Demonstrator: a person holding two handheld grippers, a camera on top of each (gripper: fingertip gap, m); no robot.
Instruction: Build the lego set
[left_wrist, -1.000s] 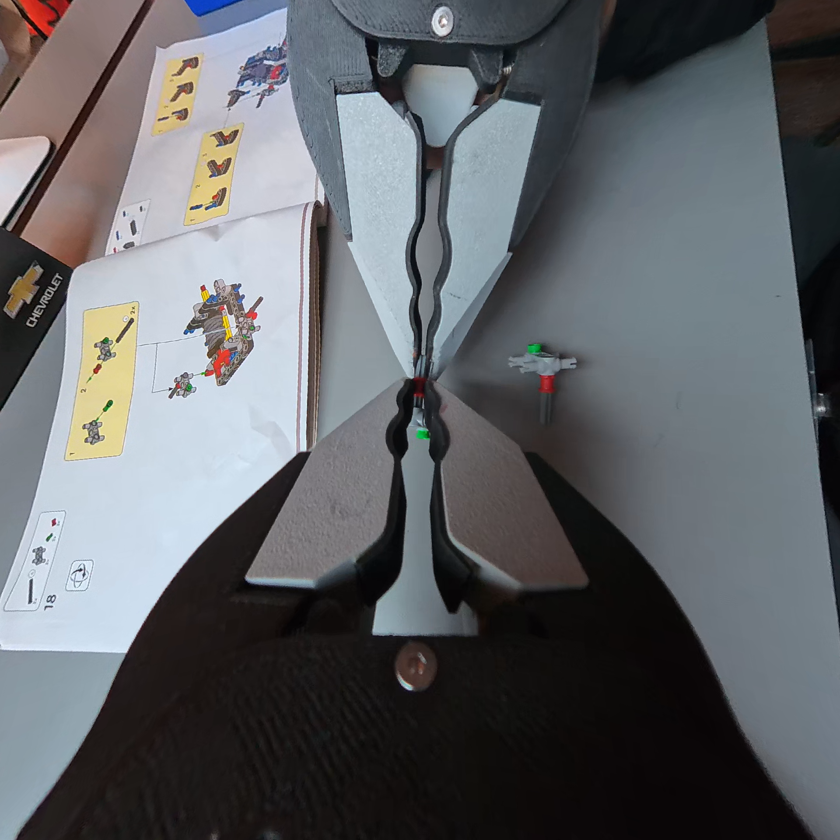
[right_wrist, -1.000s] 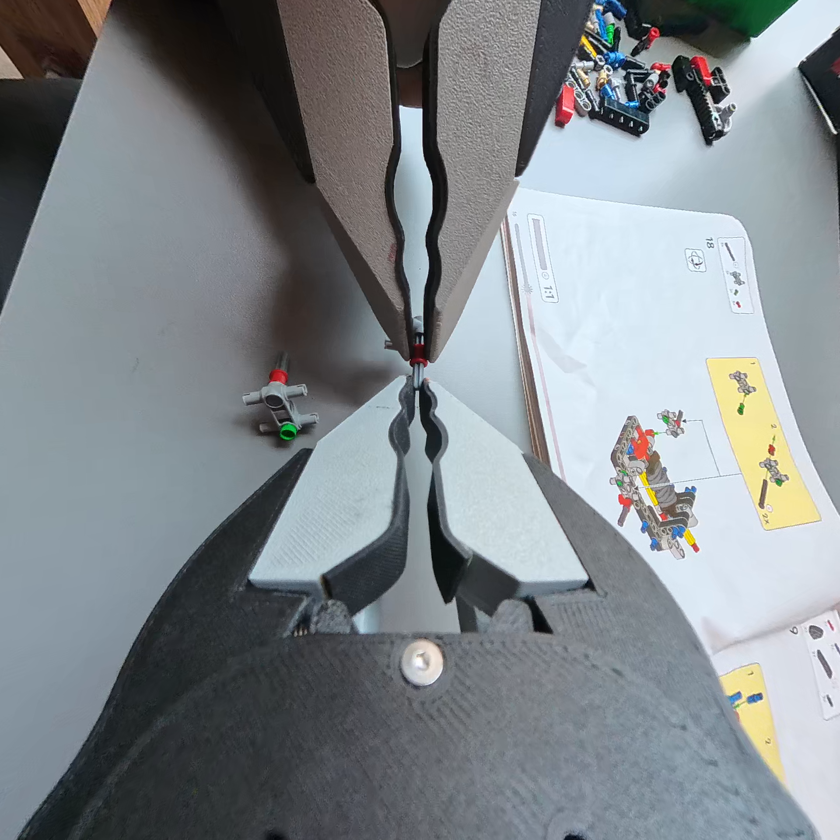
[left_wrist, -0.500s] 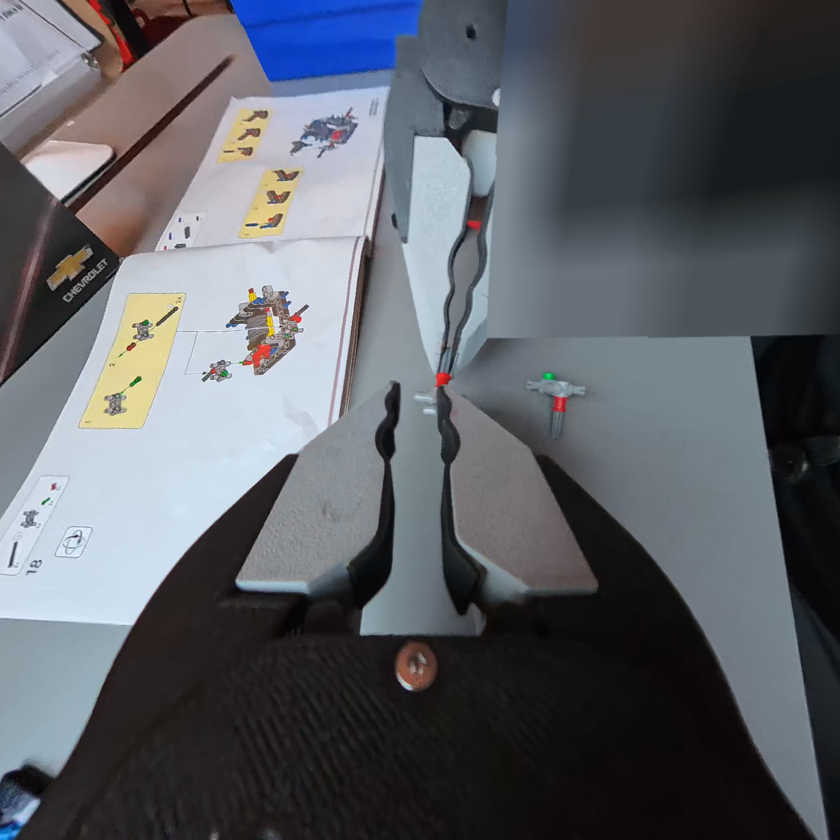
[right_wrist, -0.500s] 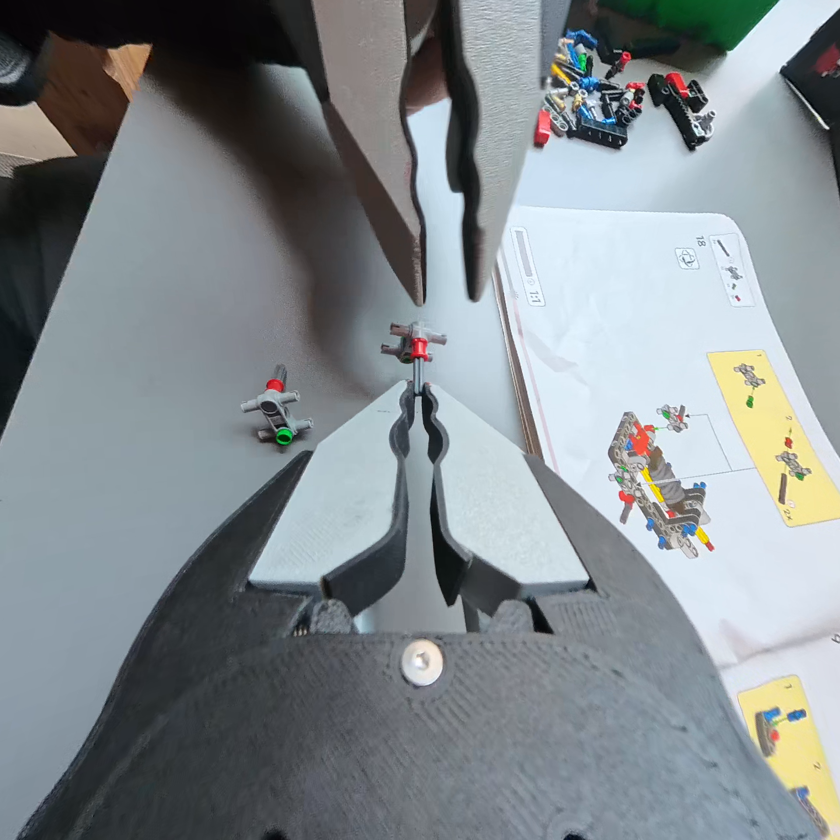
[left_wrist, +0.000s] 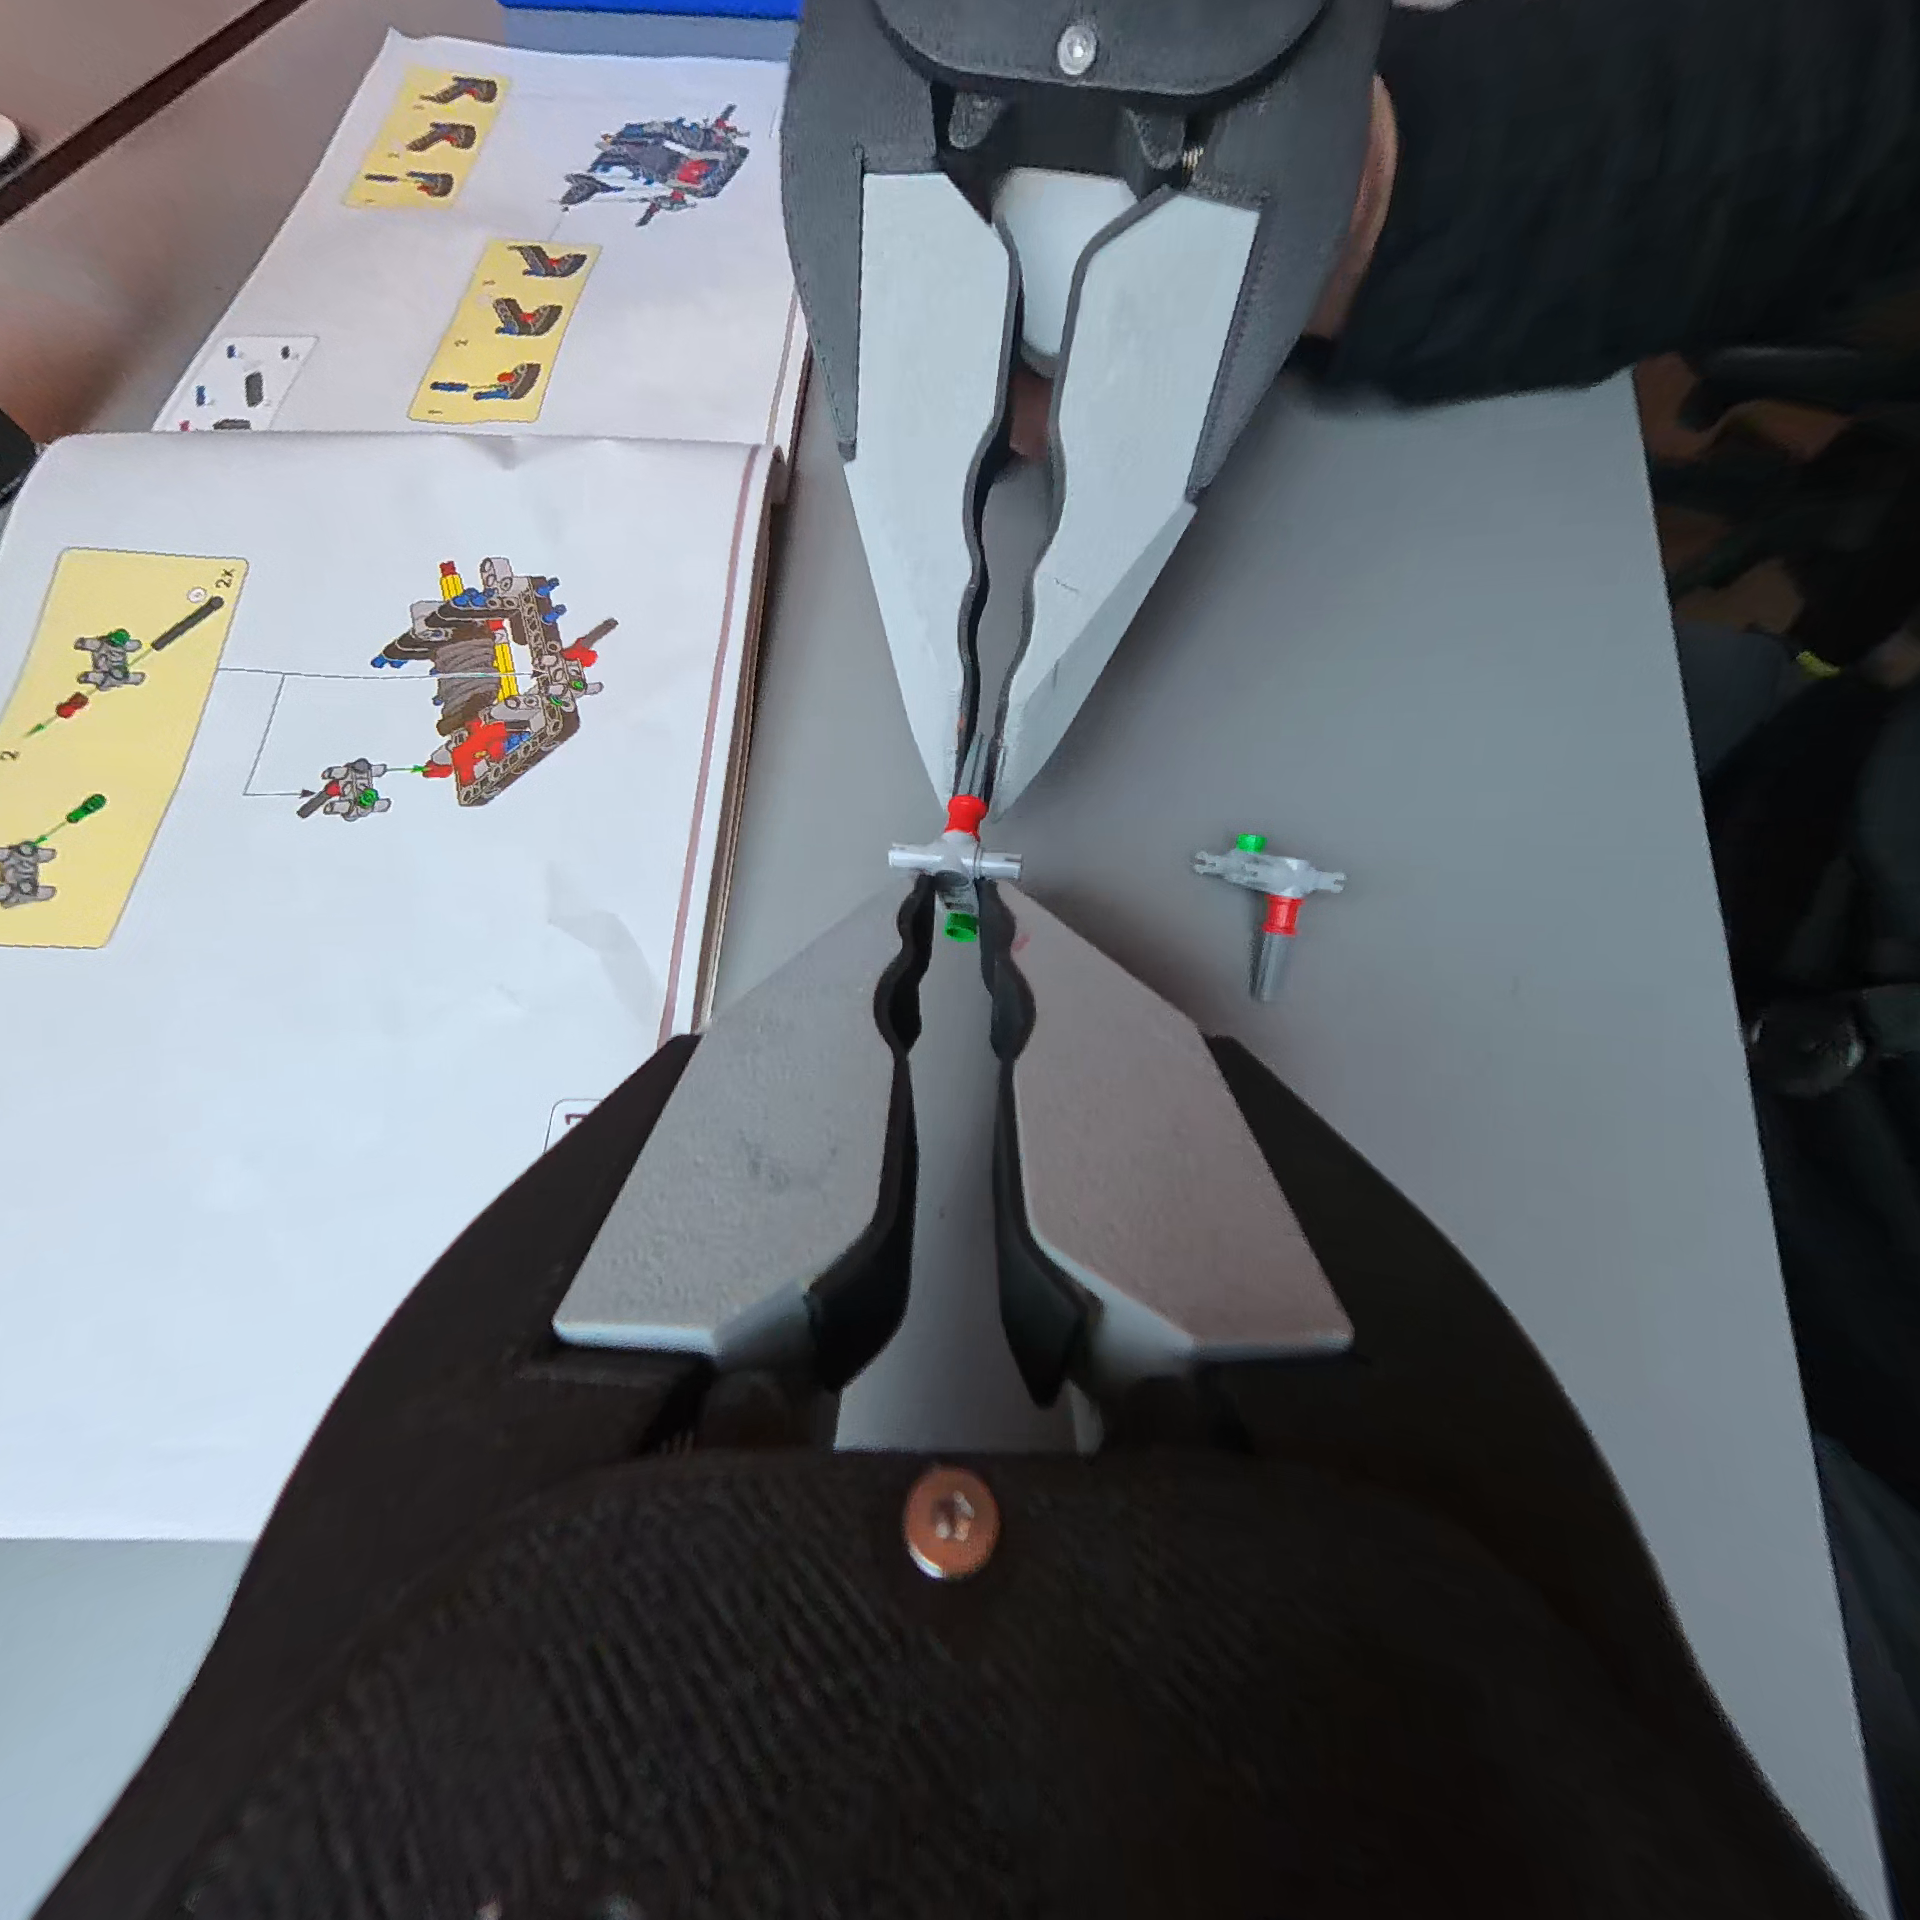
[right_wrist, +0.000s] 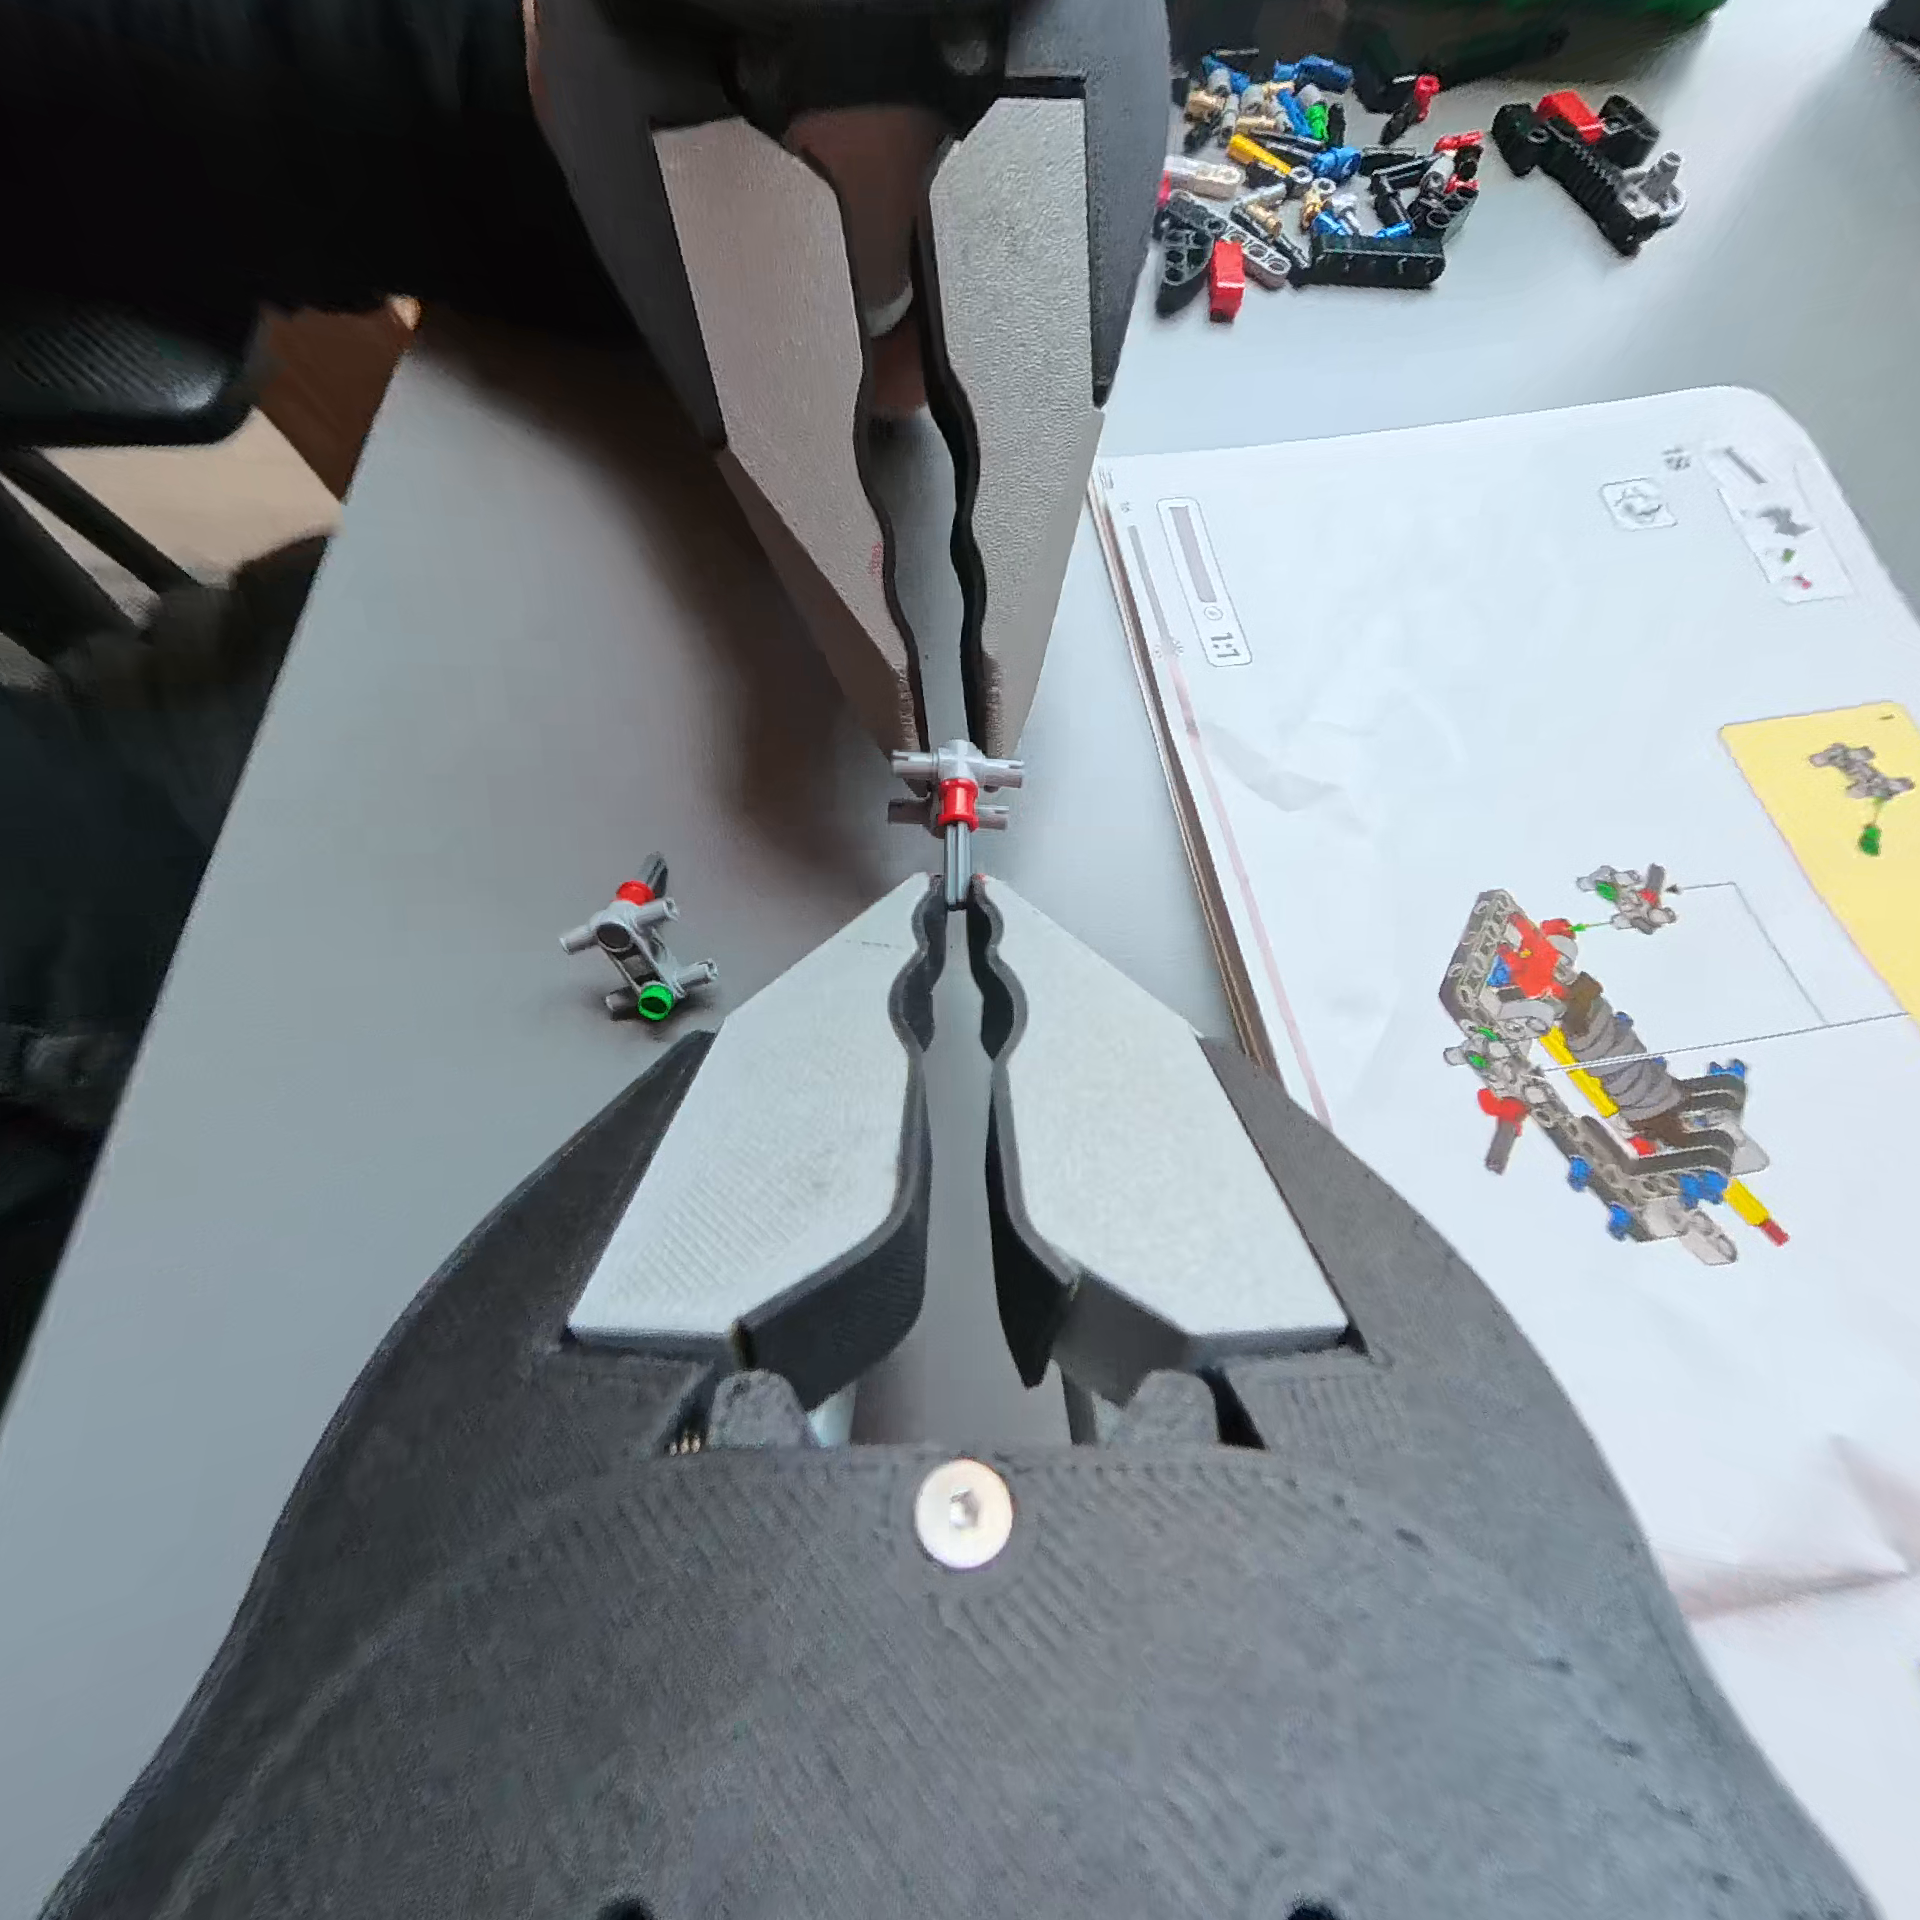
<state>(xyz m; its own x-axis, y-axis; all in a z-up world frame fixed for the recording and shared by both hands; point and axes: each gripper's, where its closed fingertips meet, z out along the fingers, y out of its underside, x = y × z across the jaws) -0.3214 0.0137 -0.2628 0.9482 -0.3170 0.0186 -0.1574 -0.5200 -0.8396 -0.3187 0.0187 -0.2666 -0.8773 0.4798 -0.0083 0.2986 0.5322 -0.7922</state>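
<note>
**Two grippers meet on a small lego piece**

Left wrist view: the left gripper (left_wrist: 954, 906) has its fingers narrowed around the green-tipped end of a small grey lego assembly (left_wrist: 956, 860). Opposite, the right gripper (left_wrist: 977, 774) pinches the assembly's dark axle. A second matching assembly (left_wrist: 1270, 896) lies on the grey table (left_wrist: 1455, 727), right of the fingertips. An open instruction booklet (left_wrist: 364, 883) lies left.

Right wrist view: the fingers are narrowly closed on the axle; the booklet lies right, loose lego parts (right_wrist: 1351, 197) beyond.

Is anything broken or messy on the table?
Nothing looks broken. The finished piece lies tipped on its side on the table, and loose parts sit in a jumbled pile at the far end. The booklet lies open and flat.
</note>
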